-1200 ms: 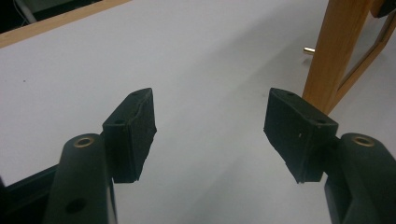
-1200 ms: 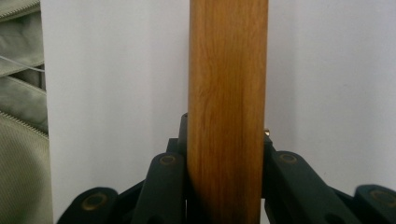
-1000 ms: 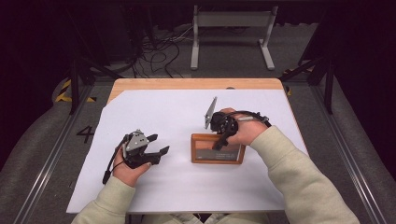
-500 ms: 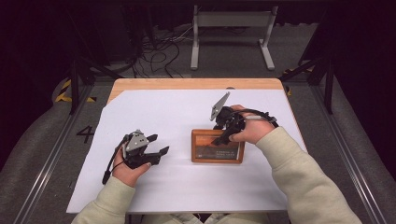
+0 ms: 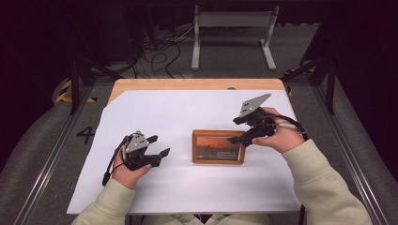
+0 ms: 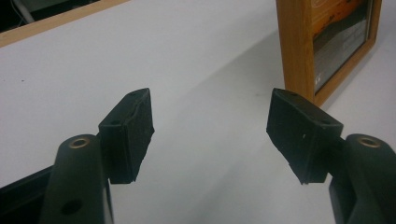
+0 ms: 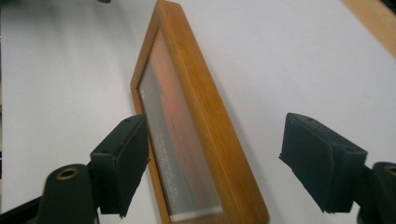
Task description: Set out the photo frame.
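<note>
the wooden-framed sunset picture (image 5: 218,146) lies flat mid-table, long axis left to right; the right gripper (image 5: 238,131), nearer, has just been opening over its right end, gripping nothing; the left gripper (image 5: 158,146) gapes empty, well apart

Wooden picture frame (image 5: 218,147), sunset photo inside, lying flat face-up, mid-table on white sheet.

We wear cream long sleeves (image 5: 324,180). Each black gripper, left gripper (image 5: 157,146) and right gripper (image 5: 235,130), carries a grey three-cornered plate (image 5: 254,104), a black trailing cable (image 5: 109,169), brass-ringed screw holes and blocky black jaws.
</note>
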{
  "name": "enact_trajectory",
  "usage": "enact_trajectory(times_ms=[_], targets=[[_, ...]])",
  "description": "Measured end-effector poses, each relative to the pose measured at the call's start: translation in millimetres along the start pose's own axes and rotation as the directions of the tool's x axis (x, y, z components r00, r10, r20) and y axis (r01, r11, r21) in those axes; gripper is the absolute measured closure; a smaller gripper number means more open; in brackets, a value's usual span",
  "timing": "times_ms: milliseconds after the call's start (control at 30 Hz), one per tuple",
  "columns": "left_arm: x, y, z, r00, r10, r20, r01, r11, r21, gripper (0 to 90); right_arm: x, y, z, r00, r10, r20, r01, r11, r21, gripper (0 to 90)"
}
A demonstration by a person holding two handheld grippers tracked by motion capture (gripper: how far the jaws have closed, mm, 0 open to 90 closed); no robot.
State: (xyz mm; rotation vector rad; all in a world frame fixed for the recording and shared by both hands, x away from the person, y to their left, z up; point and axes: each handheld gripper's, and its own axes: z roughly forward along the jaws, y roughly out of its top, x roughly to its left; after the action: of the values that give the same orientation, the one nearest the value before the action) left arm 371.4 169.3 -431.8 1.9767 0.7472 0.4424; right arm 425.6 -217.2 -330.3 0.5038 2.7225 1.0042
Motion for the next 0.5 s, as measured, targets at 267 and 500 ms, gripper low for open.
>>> enact_trajectory(times_ms=[267,500], targets=[[-0.6,1.8,0.6,0.9995,0.001,0.031,-0.001,0.9999,-0.011,28.2,-0.6,-25.6,-24.7,0.9947,0.093,0.043,-0.091,0.995,-0.052,17.3],[0.3,0.9,-0.7,0.9995,0.017,0.026,-0.017,0.9998,-0.010,28.9,-2.0,-49.6,-39.7,0.9780,0.187,0.092,-0.180,0.981,-0.078,12.5]])
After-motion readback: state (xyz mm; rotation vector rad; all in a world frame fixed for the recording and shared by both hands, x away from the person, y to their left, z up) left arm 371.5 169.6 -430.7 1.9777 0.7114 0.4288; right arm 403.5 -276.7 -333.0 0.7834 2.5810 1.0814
